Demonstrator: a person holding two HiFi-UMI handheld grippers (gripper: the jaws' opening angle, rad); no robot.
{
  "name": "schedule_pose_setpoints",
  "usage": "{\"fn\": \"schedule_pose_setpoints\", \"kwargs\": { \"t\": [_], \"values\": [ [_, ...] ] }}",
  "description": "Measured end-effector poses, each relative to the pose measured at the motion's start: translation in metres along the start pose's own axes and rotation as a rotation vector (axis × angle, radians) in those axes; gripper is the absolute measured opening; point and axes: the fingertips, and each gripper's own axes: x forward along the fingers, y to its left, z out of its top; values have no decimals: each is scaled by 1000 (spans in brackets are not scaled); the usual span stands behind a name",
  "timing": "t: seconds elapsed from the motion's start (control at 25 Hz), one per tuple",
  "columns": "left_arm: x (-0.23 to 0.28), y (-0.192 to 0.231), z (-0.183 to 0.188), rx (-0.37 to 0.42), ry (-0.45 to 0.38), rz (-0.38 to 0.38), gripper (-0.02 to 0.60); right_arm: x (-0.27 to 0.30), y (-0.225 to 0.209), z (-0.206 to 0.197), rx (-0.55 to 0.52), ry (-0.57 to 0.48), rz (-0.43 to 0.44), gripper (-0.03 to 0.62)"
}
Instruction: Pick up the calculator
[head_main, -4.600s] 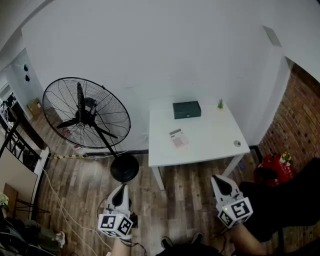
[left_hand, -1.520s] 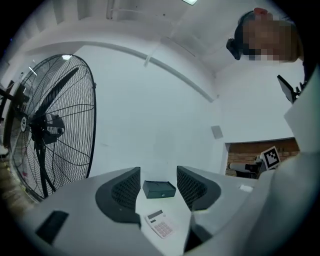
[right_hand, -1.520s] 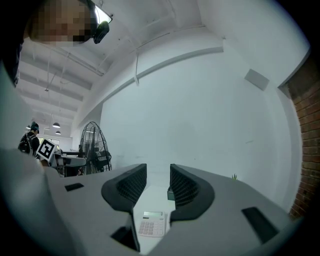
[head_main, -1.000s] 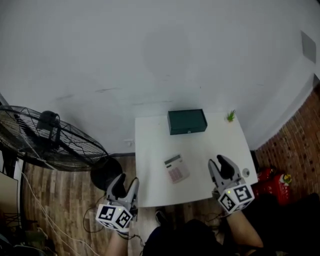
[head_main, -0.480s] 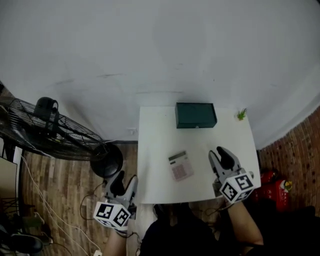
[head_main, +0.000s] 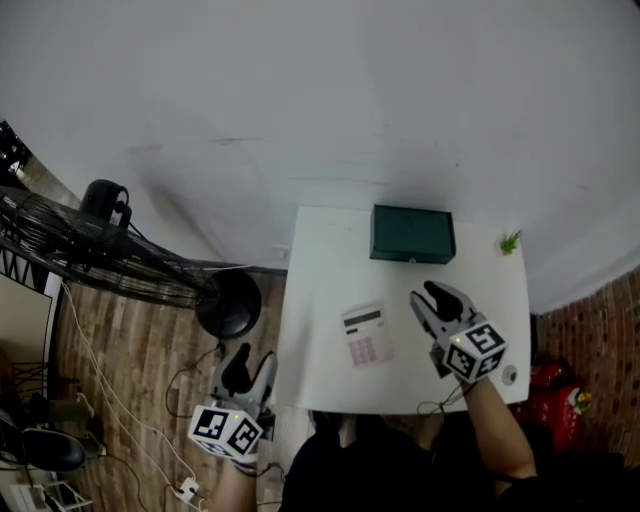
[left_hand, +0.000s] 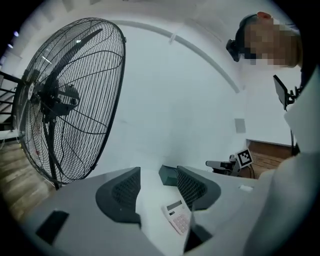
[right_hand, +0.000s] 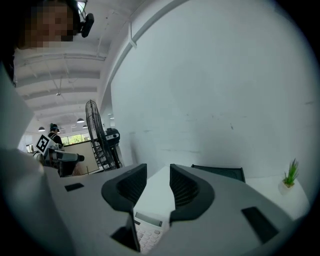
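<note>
Head view: calculator (head_main: 367, 335) near table (head_main: 320, 260) front edge. Right hand-held gripper (head_main: 437, 300) beside it, jaws apart, empty. Left hand-held gripper (head_main: 248, 368) off left edge, likewise apart, empty.

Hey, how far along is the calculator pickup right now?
Done: the right claw is over the table, beside the calculator, which lies flat, untouched. In hand: nothing; its jaws stand apart, empty. Remaining: lower onto it, close, lift. The left claw hangs off the table.
</note>
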Motion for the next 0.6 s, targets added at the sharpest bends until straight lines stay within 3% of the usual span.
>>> {"fn": "schedule_pose_setpoints", "kwargs": {
  "t": [0.16,0.32,0.6],
  "values": [
    [9,-7,-4,-5,4,23,224,27,-8,-26,-34,87,109,151],
    [12,-13,-8,-5,7,37,224,51,-6,-59,6,196,230,167],
    [15,-3,-22,-38,30,104,224,91,-22,-112,85,325,294,172]
  ]
}}
